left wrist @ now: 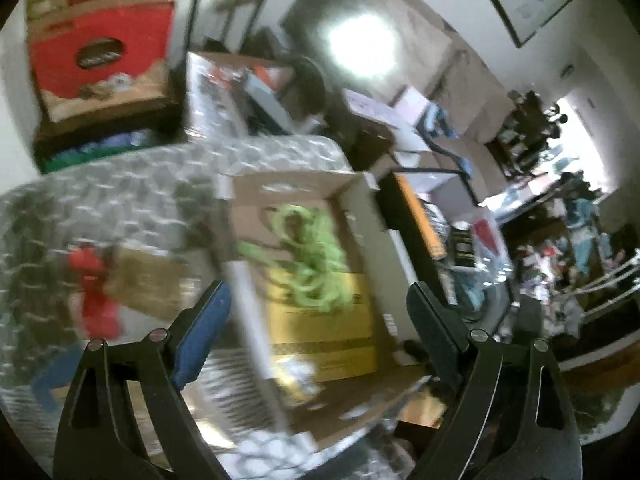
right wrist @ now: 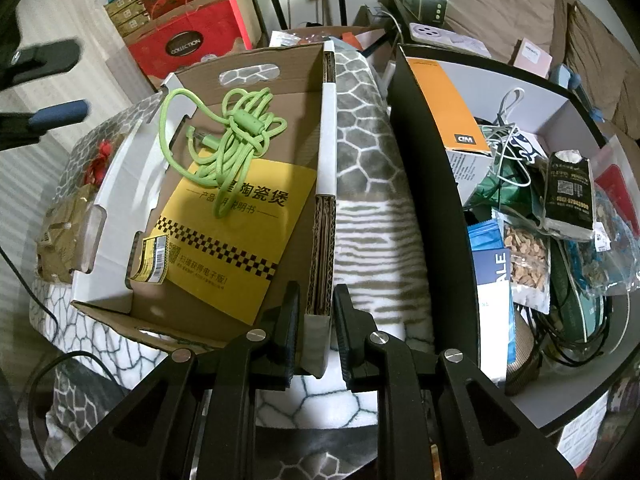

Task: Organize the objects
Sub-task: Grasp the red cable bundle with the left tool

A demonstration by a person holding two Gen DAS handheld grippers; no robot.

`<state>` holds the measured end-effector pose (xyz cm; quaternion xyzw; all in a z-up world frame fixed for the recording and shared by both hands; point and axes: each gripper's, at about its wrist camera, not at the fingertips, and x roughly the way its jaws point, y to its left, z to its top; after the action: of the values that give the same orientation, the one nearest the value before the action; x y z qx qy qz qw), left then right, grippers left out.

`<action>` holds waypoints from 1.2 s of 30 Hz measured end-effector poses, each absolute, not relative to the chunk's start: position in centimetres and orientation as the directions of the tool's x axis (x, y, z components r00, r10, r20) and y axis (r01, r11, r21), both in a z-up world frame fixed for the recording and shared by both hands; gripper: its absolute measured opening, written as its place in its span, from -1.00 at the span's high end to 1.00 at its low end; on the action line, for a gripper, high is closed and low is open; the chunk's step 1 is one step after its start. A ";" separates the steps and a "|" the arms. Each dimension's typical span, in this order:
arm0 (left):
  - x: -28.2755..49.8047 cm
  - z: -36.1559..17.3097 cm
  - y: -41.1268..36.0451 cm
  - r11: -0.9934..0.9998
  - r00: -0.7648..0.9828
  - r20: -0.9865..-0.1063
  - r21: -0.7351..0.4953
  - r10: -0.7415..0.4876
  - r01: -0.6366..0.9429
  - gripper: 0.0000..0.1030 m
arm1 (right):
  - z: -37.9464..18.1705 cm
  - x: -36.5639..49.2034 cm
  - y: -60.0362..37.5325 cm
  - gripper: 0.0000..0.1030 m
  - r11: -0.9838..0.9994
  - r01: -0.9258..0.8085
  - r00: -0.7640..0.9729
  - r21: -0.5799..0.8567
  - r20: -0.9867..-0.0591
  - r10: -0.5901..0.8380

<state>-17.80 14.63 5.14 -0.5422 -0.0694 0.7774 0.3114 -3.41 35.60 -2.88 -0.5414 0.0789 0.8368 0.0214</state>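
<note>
An open cardboard box (right wrist: pixel 120 184) lies on a patterned blanket (right wrist: pixel 368 152). Inside it a coiled green cable (right wrist: pixel 228 132) rests on a yellow leaflet (right wrist: pixel 240 224). My right gripper (right wrist: pixel 317 292) is shut on the box's right wall (right wrist: pixel 324 200), near its front corner. My left gripper (right wrist: pixel 82 78) hangs open in the air, up and left of the box. The blurred left wrist view has that gripper (left wrist: pixel 316 286) wide open above the green cable (left wrist: pixel 308 256) and the box (left wrist: pixel 360 216), with nothing between its fingers.
A black bin (right wrist: pixel 420 160) right of the box holds snack bags, white cables and cartons. Red gift boxes (right wrist: pixel 184 36) are stacked behind. A small red item (right wrist: pixel 102 156) and a brown packet (right wrist: pixel 60 232) lie left of the box.
</note>
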 end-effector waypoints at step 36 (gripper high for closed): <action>-22.6 -6.2 4.2 -0.947 -0.216 -0.935 -0.233 0.280 -0.220 0.45 | -3.3 -3.9 35.8 0.62 -0.986 -0.123 -0.409 0.109 -0.911 -0.050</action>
<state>-22.56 4.20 -6.17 -0.6050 -0.0247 0.7795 0.1605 -3.89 35.76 -3.31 -0.5432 0.0796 0.8355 0.0221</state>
